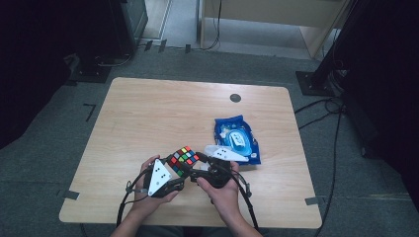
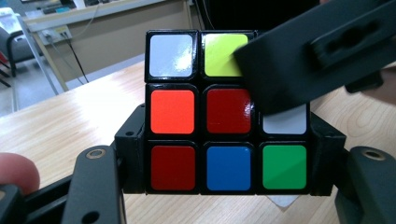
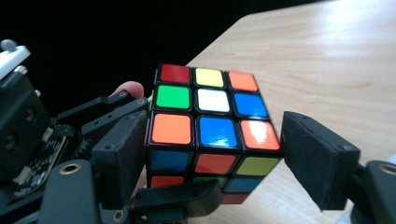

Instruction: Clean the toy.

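The one glossy plastic puzzle cube with black edges and coloured square stickers [image 2: 228, 112] sits squarely between the two black jaws of the left gripper [image 2: 228, 158], whose pads clamp its lowest layer from either side, so this gripper is clenched on the cube and holds it up off the pale wooden table [image 1: 148, 113]. In the left gripper view the facing side shows nine stickers in three rows: white and yellow on top, orange, dark red and white in the middle, dark red, blue and green at the bottom. One jaw of the other gripper covers the top corner of that face.

In the right gripper view the same cube lies between the right gripper [image 3: 205, 154]'s two matte, foam-faced jaws, at the level of the cube's upper layers. The near pad lies right against the cube's side, while the far pad stands a little off the opposite corner with table showing in the gap. These jaws are released, pressing nothing.

From the high view there are two grippers, each with a grey three-cornered plate and a trailing black cable, held in two hands at the near edge of the table. Just beyond the right gripper lies one soft, crinkled blue plastic pack of wipes with a white oval lid [image 1: 237, 138], flat on the wood. A small round dark disc [image 1: 235, 98] sits near the far edge.
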`<action>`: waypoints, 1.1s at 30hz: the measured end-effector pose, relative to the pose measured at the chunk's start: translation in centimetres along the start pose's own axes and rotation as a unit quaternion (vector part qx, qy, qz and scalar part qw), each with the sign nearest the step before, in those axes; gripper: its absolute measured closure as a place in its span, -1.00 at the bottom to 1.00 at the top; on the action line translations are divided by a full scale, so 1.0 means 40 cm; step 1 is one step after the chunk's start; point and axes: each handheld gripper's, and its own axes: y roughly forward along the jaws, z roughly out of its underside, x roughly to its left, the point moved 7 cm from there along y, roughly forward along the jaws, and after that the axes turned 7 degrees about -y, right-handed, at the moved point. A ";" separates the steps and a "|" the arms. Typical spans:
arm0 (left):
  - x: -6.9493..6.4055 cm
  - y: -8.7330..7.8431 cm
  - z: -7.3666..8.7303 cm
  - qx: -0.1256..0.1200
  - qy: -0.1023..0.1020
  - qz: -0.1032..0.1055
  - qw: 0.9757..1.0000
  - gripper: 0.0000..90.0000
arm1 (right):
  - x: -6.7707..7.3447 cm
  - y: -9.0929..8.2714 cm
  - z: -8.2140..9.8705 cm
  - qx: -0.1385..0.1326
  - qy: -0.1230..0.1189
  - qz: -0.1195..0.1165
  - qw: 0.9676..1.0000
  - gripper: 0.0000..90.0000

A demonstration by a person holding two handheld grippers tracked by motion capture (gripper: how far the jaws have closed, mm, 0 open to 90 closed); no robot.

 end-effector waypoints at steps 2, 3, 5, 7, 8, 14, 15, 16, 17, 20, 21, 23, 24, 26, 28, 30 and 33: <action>-0.006 0.001 0.000 0.000 0.001 0.002 1.000 -0.24 | 0.002 0.002 0.005 0.003 0.014 -0.010 1.000 -0.33; -0.008 0.001 0.000 -0.002 -0.001 0.003 1.000 -0.24 | 0.003 0.002 0.005 0.003 0.018 -0.015 1.000 -0.30; -0.009 0.002 -0.001 -0.003 -0.007 0.009 1.000 -0.24 | 0.001 0.000 0.004 0.003 0.029 -0.020 0.999 -0.26; -0.010 0.004 0.001 0.000 -0.016 0.020 1.000 -0.24 | 0.000 -0.005 0.002 0.006 0.042 -0.029 0.999 -0.24; -0.010 0.005 0.002 0.000 -0.016 0.022 1.000 -0.25 | -0.002 -0.007 0.002 0.009 0.041 -0.026 0.999 -0.24; -0.007 -0.004 0.006 0.000 -0.017 0.057 0.998 -0.34 | -0.009 -0.014 -0.004 0.011 0.031 -0.011 0.999 -0.23; -0.008 -0.006 0.011 0.006 -0.007 0.059 0.998 -0.37 | -0.015 -0.018 -0.009 0.008 0.030 -0.009 0.999 -0.23; -0.008 -0.006 0.014 0.010 0.000 0.057 0.998 -0.39 | -0.022 -0.026 -0.018 0.003 0.035 -0.006 0.999 -0.23; -0.005 -0.005 0.022 0.018 0.011 0.053 0.998 -0.40 | -0.027 -0.030 -0.023 0.000 0.035 -0.003 0.999 -0.23; 0.007 -0.004 0.035 0.028 0.026 0.041 0.998 -0.39 | -0.035 -0.045 -0.035 0.001 0.032 -0.001 0.999 -0.23; 0.015 -0.003 0.039 0.031 0.029 0.034 0.999 -0.38 | -0.035 -0.047 -0.036 0.003 0.030 -0.002 1.000 -0.23; 0.028 -0.005 0.040 0.034 0.033 0.024 0.999 -0.37 | -0.034 -0.048 -0.034 0.012 0.023 -0.002 1.000 -0.23; 0.032 -0.005 0.039 0.033 0.032 0.022 0.999 -0.37 | -0.032 -0.047 -0.031 0.019 0.025 -0.004 1.000 -0.23; 0.038 -0.008 0.038 0.033 0.032 0.018 0.999 -0.36 | -0.031 -0.042 -0.027 0.028 0.025 -0.010 0.999 -0.23; 0.039 -0.009 0.039 0.033 0.038 0.019 0.999 -0.36 | -0.028 -0.038 -0.021 0.037 0.025 -0.013 0.999 -0.23; 0.035 -0.008 0.038 0.031 0.040 0.022 0.998 -0.35 | -0.026 -0.035 -0.018 0.042 0.024 -0.017 0.999 -0.23; 0.028 -0.007 0.037 0.034 0.049 0.026 0.998 -0.34 | -0.022 -0.030 -0.016 0.046 0.021 -0.017 0.999 -0.24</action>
